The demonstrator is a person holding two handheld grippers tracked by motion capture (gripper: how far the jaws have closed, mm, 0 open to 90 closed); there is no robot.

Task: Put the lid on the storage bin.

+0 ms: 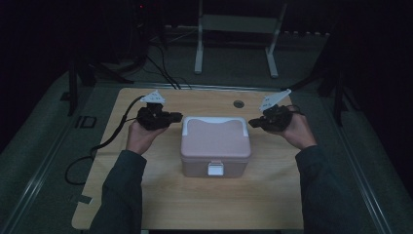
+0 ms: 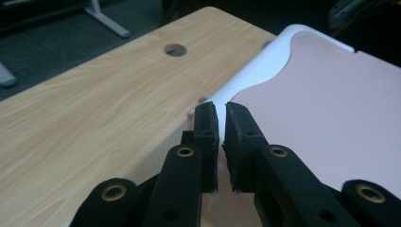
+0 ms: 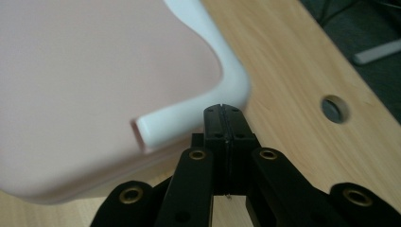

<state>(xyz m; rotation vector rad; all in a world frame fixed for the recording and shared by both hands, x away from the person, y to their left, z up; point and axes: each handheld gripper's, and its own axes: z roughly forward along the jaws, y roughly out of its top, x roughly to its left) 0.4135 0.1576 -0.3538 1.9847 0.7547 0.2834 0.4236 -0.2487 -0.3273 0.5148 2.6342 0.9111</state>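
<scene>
1. A pale pink plastic box with rounded corners stood near the middle of the light wooden bench, its white front latch facing the person.
2. A white U-shaped carrying handle lay folded flat on the pink lid, its bar along the far edge and its two arms running down the sides.
3. The left claw hung at the box's left far corner. In the left gripper view its jaws stood a narrow slit apart, with the white handle's corner just beyond the tips and nothing pinched between the pads.
4. The right claw sat at the opposite corner. In the right gripper view its jaws were pressed fully together, empty, with the handle's end just ahead of the tips.
5. The box looked rigid and smooth, probably light if empty, though its contents were hidden, so its weight could not be judged.
6. The glossy lid and walls would likely slip under narrow pads, and the body was far too wide for either claw.
7. The thin handle seemed the sensible hold: hook under its bar or arm to swing it upright, then pinch it.
8. The front latch was the other graspable part, small enough for one claw.
</scene>
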